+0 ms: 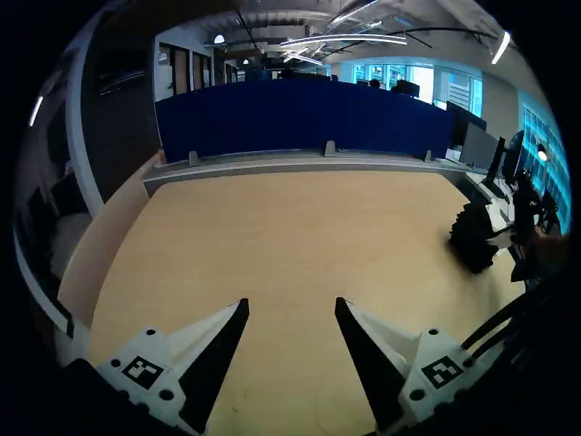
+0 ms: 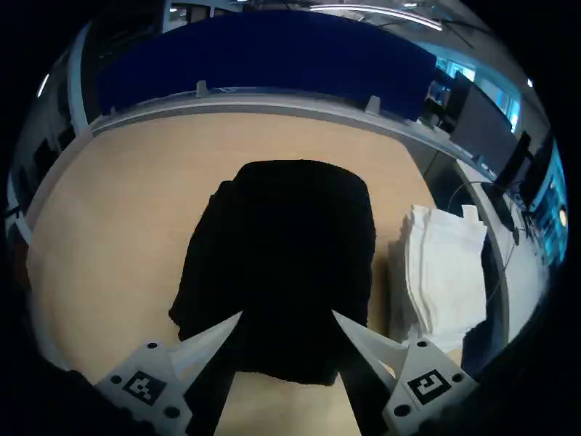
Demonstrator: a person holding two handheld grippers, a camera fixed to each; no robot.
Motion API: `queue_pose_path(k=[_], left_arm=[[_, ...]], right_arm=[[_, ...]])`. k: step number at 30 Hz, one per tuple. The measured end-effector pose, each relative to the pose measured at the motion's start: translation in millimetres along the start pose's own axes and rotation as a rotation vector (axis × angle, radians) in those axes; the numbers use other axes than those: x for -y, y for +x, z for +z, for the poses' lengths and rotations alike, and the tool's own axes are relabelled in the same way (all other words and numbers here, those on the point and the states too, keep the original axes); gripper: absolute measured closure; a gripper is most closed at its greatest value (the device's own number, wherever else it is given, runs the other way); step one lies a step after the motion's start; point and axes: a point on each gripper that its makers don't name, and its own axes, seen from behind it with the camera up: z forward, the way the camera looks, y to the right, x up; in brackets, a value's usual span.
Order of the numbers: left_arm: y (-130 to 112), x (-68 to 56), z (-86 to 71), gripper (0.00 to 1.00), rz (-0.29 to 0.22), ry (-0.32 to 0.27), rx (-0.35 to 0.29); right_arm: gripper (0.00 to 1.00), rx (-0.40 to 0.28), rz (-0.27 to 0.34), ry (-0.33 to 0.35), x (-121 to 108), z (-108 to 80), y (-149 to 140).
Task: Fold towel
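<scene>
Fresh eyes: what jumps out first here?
A bunched black towel mid-table in the right gripper view, the open right gripper over its near edge. A stack of folded white towels sits beside it. In the left gripper view, the open left gripper hovers above bare wooden table.

We see a light wooden tabletop (image 1: 290,232) running back to a grey rail (image 1: 290,163) and a dark blue partition (image 1: 305,116). Above, long strip lights (image 1: 341,40) hang from a ceiling with exposed pipes. To the right, bright bluish windows (image 1: 457,87) glow behind dark monitors (image 1: 479,145).
</scene>
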Motion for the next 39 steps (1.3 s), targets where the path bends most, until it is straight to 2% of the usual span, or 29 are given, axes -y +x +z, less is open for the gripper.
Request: queue_pose_path(k=[8, 17, 27, 32, 39], left_arm=[[1, -3.3, 0.9, 0.12, 0.002, -0.004, 0.0], [0, -4.6, 1.4, 0.12, -0.001, -0.003, 0.002], [0, 0.8, -1.2, 0.13, -0.005, 0.023, 0.007], [-2, 6.1, -3.9, 0.12, -0.018, 0.04, 0.008], [-5, 12.9, -4.5, 0.12, -0.023, 0.061, 0.012]], right_arm=[[0.25, -0.08, -0.004, -0.006, 1, -16.9, 35], [0.25, -0.102, -0.016, -0.002, 0, -13.4, 55], [0.25, -0.109, -0.043, 0.002, -6, 11.2, 94], [0.25, -0.082, -0.043, 0.005, -10, 26.8, 97], [0.25, -0.048, -0.022, 0.002, -14, 44.2, 88]])
